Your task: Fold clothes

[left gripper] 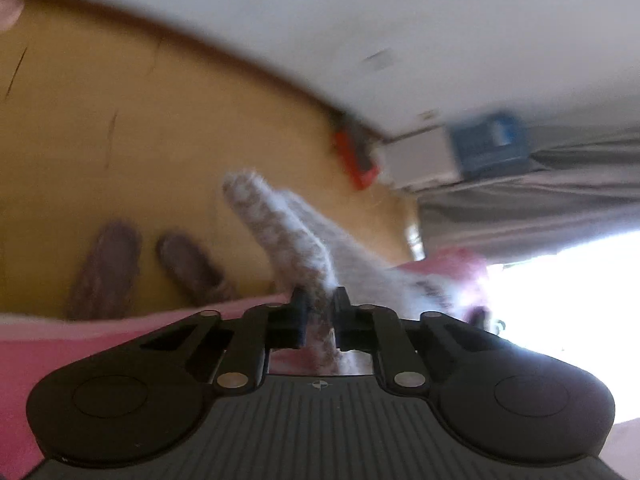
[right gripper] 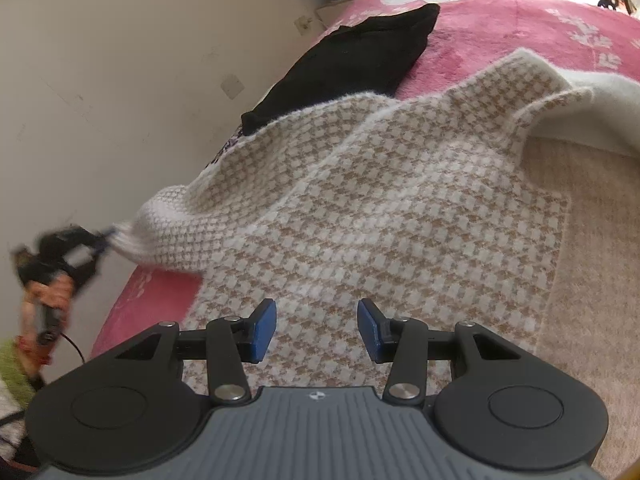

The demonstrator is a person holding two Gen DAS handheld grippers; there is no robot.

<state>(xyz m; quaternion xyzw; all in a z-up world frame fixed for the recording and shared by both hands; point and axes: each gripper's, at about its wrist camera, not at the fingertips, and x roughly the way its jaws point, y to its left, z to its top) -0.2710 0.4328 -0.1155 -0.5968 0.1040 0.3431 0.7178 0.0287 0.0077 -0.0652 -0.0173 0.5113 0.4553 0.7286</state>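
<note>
A beige-and-white houndstooth sweater [right gripper: 400,200] lies spread on a pink blanket [right gripper: 500,28] on the bed. My right gripper [right gripper: 317,328] hovers over its near part, open, with nothing pinched between the blue pads. At the left edge of the right wrist view, my left gripper [right gripper: 106,236] is shut on the sweater's sleeve end and holds it out past the bed's side. In the left wrist view the left gripper [left gripper: 320,304] clamps that sleeve [left gripper: 280,232], which sticks up beyond the jaws.
A folded black garment [right gripper: 360,60] lies on the blanket behind the sweater, near the wall [right gripper: 120,80]. A hand [right gripper: 48,292] holds the left gripper's handle. Below the bed, two brown slippers [left gripper: 108,264] sit on the yellow floor, with a red object [left gripper: 356,160] farther off.
</note>
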